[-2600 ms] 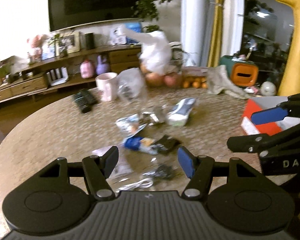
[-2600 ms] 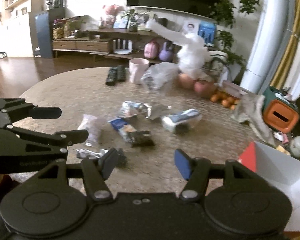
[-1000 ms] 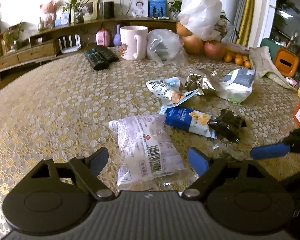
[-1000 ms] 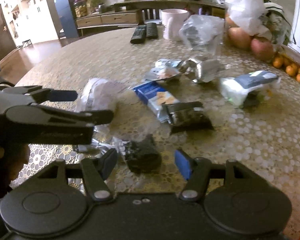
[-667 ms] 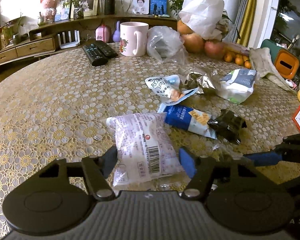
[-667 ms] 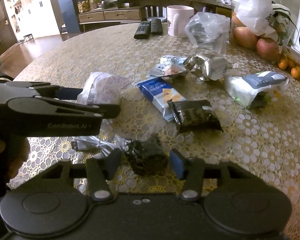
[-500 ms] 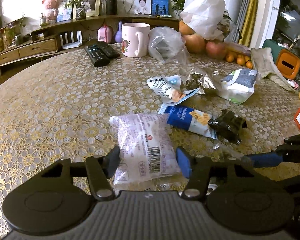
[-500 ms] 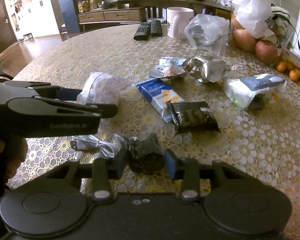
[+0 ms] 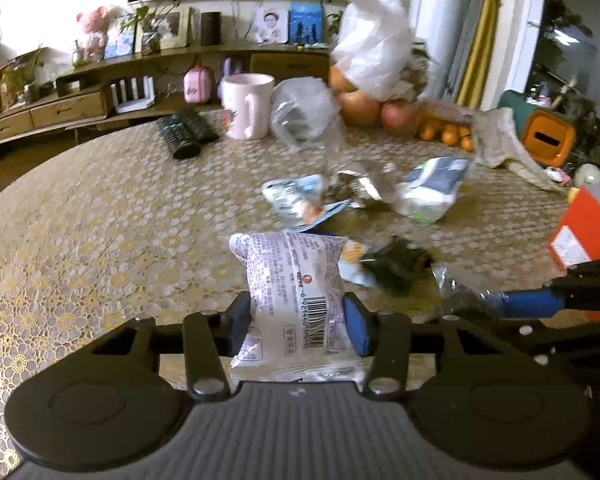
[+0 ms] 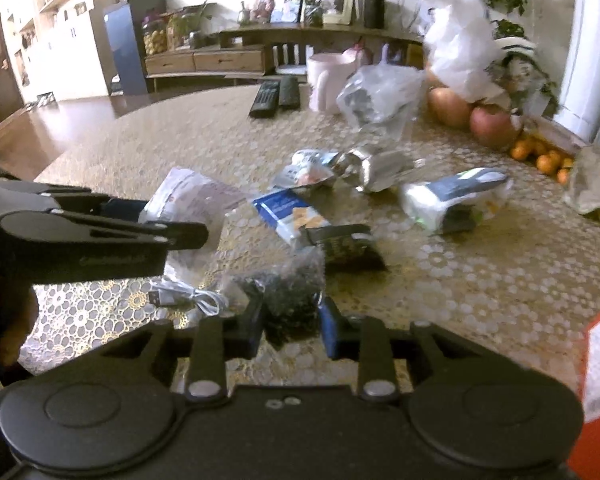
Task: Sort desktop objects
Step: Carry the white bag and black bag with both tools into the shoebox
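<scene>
My left gripper [image 9: 298, 322] is shut on a pale purple snack packet [image 9: 296, 280] and holds it lifted above the table; the packet also shows in the right wrist view [image 10: 192, 196]. My right gripper [image 10: 290, 320] is shut on a clear bag of dark contents [image 10: 292, 292], raised off the tablecloth. Still on the table lie a blue biscuit pack [image 10: 290, 212], a black wrapper [image 10: 346, 246], a silver foil wrapper [image 10: 380, 168], a white-green pouch [image 10: 452, 196] and a white cable [image 10: 192, 298].
An orange and white box [image 9: 584, 228] stands at the right edge. At the back are a pink mug [image 9: 246, 106], two remotes [image 9: 184, 134], a clear plastic bag [image 9: 306, 114], apples and oranges under a white bag [image 9: 374, 48].
Both grippers closed on their items, the left on the purple packet and the right on the dark bag, and then lifted them off the table.
</scene>
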Action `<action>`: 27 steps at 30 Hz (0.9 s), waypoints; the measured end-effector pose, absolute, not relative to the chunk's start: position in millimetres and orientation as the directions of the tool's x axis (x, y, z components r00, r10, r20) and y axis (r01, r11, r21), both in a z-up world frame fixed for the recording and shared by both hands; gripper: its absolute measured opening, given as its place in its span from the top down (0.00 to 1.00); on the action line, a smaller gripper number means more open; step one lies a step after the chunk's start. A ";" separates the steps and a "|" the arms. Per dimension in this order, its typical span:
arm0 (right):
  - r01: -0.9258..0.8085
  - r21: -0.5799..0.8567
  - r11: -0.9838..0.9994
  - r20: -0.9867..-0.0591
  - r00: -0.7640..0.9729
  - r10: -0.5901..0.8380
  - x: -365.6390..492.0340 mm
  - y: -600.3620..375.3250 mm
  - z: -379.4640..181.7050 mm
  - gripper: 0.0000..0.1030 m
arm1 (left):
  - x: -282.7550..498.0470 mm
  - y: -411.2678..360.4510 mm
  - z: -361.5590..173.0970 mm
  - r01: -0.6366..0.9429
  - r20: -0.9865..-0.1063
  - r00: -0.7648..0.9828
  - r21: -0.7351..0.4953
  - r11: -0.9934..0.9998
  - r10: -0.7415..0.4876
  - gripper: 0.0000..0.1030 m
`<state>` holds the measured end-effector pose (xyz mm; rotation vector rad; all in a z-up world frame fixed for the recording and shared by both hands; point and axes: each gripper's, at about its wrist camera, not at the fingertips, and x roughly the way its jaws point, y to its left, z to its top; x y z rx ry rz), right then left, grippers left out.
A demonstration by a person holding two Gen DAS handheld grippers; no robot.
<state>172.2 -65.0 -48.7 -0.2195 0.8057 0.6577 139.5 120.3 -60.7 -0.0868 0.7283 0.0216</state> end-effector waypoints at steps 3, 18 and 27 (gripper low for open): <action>-0.606 0.064 0.793 -0.714 0.528 0.460 164.4 -80.1 -37.6 0.73 | 130.5 102.1 -48.6 -0.021 -0.660 0.751 -0.059 0.998 -0.023 0.54; -0.489 0.084 0.868 -0.639 0.642 0.423 119.7 -181.0 10.4 0.73 | 86.8 1.0 -2.0 0.157 -0.616 0.775 -0.034 0.987 -0.145 0.54; -0.382 0.085 0.920 -0.615 0.707 0.350 104.8 -246.0 25.6 0.73 | 78.7 -61.5 10.5 0.278 -0.610 0.759 -0.014 0.960 -0.229 0.54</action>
